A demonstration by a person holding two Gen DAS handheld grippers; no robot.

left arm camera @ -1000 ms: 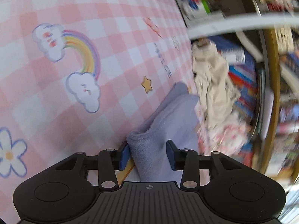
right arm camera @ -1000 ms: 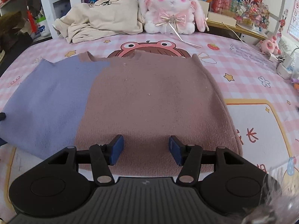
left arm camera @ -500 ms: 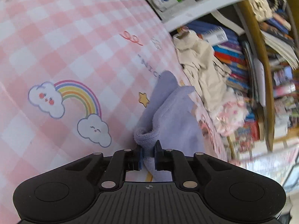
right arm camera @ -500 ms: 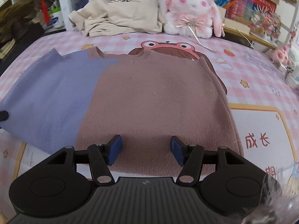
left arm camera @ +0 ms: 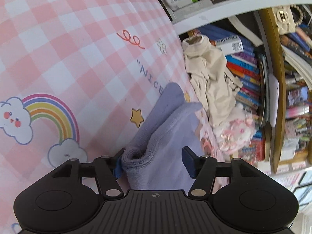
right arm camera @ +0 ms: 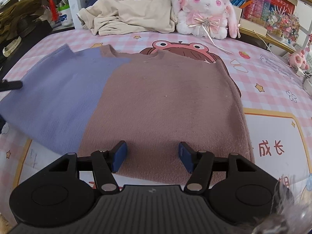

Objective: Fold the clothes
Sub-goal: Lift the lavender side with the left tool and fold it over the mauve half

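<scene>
Fuzzy two-tone knitted sweater (right arm camera: 152,105), lilac on one side and dusty brown on the other, lay flat across the pink gingham cartoon-print tabletop (right arm camera: 273,72), mid-fold.

Its thick lilac cuff (left arm camera: 136,156) sat bunched between the jaws of the left tool (left arm camera: 151,160), which were opening, one pad touching the roll and the other clear. The right tool (right arm camera: 151,157) hovered spread over the brown hem, pinching nothing. The sleeve fold looked the step in hand; the next move probably called for a fresh pinch on that soft, springy edge. A crumpled cream garment (right arm camera: 132,13) and a fluffy white-and-pink plush rabbit (right arm camera: 204,9) sat beyond, against crowded bookshelves.
</scene>
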